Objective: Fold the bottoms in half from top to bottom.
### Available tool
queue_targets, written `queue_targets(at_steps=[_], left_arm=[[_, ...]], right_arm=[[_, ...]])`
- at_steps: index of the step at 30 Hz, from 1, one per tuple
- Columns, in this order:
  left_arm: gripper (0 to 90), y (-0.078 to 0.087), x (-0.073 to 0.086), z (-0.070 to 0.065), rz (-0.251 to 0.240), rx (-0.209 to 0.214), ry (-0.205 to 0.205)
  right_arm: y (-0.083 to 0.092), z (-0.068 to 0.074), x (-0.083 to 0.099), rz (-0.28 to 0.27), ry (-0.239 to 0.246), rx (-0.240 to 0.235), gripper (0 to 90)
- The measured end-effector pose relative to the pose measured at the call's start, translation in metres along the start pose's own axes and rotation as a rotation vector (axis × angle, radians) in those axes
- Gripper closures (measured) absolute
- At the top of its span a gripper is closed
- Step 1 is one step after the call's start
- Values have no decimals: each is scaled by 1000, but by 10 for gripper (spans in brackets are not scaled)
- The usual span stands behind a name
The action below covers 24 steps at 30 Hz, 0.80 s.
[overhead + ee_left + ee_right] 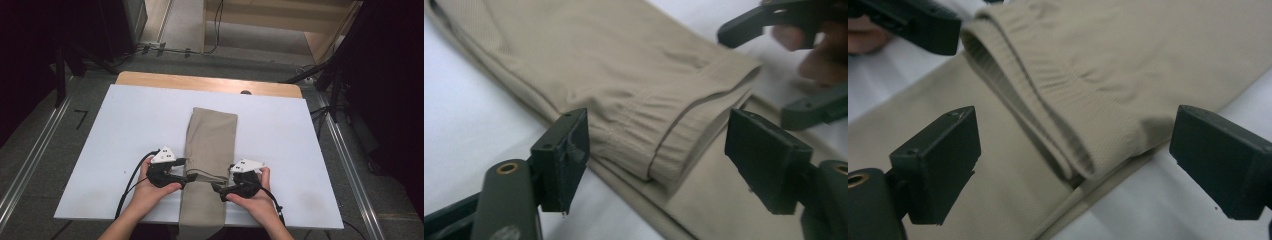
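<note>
Khaki fabric, that's what's on the table here: a pair of beige trousers [211,145] folded into a long narrow strip, running from the middle of the white board [125,130] down past its near edge. The cloth looks like a fine, slightly ribbed weave, matte and soft, with a stitched hem and a few small wrinkles near it. The top layer is folded back on itself, so its hemmed end [684,140] sits as a thick, rounded lip on the flat layer underneath, and you can see the stacked edges of the fold pretty clearly in the right gripper view [1048,135]. The board is smooth and plain white, lying on a light wooden table [210,82] that peeks out along the far side. The left gripper [186,176] comes in at the left edge of the strip, and the right gripper [216,189] at the right edge, both low and right at that folded lip. Both have chunky black blocky pads. The left one's jaws stand wide apart with the hemmed corner lying between them, the pads [569,150] not pressing on the cloth. Same deal on the right: jaws spread wide on either side of the fold's other corner, pads [943,155] clear of the fabric, nothing gripped. Each hand wraps around its gripper body, cables trailing back off the near edge.
</note>
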<state>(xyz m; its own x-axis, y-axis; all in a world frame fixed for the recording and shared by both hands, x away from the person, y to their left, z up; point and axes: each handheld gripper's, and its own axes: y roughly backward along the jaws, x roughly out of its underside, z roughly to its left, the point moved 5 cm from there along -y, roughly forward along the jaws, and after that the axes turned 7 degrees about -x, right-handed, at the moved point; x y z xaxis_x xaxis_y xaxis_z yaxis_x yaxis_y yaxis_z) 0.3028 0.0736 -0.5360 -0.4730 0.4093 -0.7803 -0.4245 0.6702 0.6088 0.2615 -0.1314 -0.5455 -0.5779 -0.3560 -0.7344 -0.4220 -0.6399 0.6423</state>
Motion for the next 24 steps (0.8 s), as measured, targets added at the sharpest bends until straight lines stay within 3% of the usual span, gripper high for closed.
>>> queue_targets(at_steps=[2, 4, 7, 9, 12, 15, 18, 24], left_arm=[[326, -1, -1, 0, 1, -26, -4], [362, -1, -1, 1, 3, -30, -1], [460, -1, -1, 1, 1, -44, -14], [515, -1, -1, 2, -2, -52, -12], [590, 0, -2, 4, -13, -30, 17], [645, 0, -1, 5, -13, -17, 19], [683, 0, 0, 3, -4, -21, 9], [839, 0, 2, -2, -17, -38, -37]], right_arm=[[-3, 1, 3, 13, 15, 26, 68], [-5, -1, 6, 29, 27, 69, 169], [-3, -4, 7, 11, 2, 94, 293], [-2, -6, 7, 7, 13, 116, 349], [-1, -4, 7, -20, 22, 113, 476], [-1, -6, 7, -36, 20, 108, 535], [-2, -7, 8, -29, -3, 114, 604], [-2, -5, 8, -24, 23, 144, 712]])
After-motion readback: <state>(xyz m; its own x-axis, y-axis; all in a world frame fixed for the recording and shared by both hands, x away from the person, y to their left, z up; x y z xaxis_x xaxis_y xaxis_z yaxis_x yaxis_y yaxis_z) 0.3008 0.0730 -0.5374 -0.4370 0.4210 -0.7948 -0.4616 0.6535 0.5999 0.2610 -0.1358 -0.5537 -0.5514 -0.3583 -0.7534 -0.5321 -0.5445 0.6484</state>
